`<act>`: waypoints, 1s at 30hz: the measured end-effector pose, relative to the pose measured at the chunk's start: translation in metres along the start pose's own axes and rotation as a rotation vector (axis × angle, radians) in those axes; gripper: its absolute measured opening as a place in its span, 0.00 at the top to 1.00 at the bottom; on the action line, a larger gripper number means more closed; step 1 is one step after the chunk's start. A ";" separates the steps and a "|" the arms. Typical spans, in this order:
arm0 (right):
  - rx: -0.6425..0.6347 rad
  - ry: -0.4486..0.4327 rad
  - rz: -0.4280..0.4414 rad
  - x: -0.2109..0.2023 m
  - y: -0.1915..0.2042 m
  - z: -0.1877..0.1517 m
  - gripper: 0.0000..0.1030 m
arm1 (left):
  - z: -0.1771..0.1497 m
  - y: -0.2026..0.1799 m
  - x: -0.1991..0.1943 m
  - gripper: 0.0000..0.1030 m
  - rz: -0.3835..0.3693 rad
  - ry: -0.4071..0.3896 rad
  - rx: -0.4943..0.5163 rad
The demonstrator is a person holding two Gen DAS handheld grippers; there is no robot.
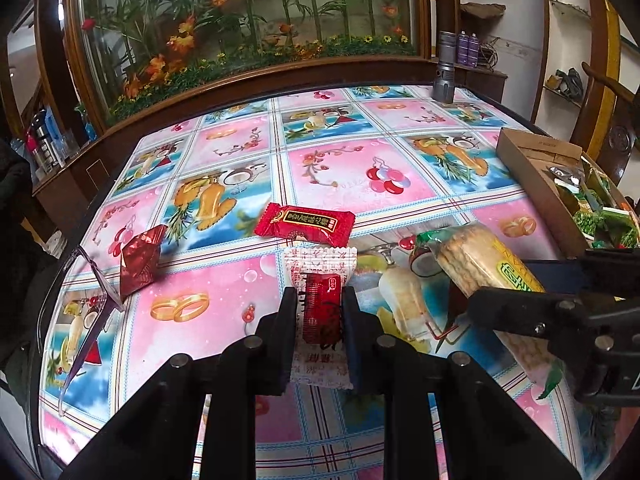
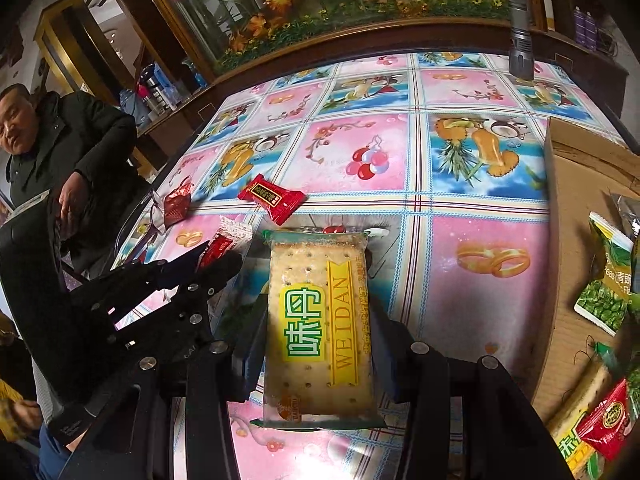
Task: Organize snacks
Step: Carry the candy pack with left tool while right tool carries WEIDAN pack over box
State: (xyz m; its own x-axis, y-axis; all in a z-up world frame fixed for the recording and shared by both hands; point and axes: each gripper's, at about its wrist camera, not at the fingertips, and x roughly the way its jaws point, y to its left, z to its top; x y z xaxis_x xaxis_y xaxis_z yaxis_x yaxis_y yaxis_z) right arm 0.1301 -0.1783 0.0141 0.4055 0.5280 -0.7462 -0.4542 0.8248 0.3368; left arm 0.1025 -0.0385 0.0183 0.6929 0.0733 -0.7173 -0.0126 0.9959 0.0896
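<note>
Fingers [image 2: 372, 288] hide cracker packet's [image 2: 320, 320] side edges.

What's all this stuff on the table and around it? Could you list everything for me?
cracker packet: one, clear with yellow-green label, held in right hand-held gripper
white-and-red candy: one, held in left hand-held gripper
red candy: one, mid-table
dark red foil candy: one, table's left edge
eyeglasses: one, clear, beside foil candy
cardboard box: one, brown, right, holding snacks
green pea packet: one, in box
flashlight: one, grey, far edge
tablecloth: pink-blue
bystander: one, dark jacket, left
left hand-held gripper: black, shut
right hand-held gripper: black, shut
</note>
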 end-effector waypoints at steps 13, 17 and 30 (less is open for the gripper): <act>0.090 -0.092 0.006 -0.030 -0.024 0.014 0.51 | 0.007 -0.002 -0.014 0.80 -0.124 -0.024 -0.086; 0.121 -0.125 0.005 -0.041 -0.034 0.019 0.51 | 0.012 -0.016 -0.020 0.80 -0.159 -0.039 -0.091; 0.370 -0.273 -0.066 -0.100 -0.120 0.030 0.51 | 0.046 -0.107 -0.044 0.80 -0.344 -0.098 -0.006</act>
State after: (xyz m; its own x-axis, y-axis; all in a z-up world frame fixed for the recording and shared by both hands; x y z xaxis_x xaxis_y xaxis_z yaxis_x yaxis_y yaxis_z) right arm 0.1679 -0.3234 0.0657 0.6403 0.4649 -0.6114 -0.1270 0.8491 0.5127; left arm 0.1061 -0.1504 0.0721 0.7230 -0.2715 -0.6353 0.2295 0.9617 -0.1498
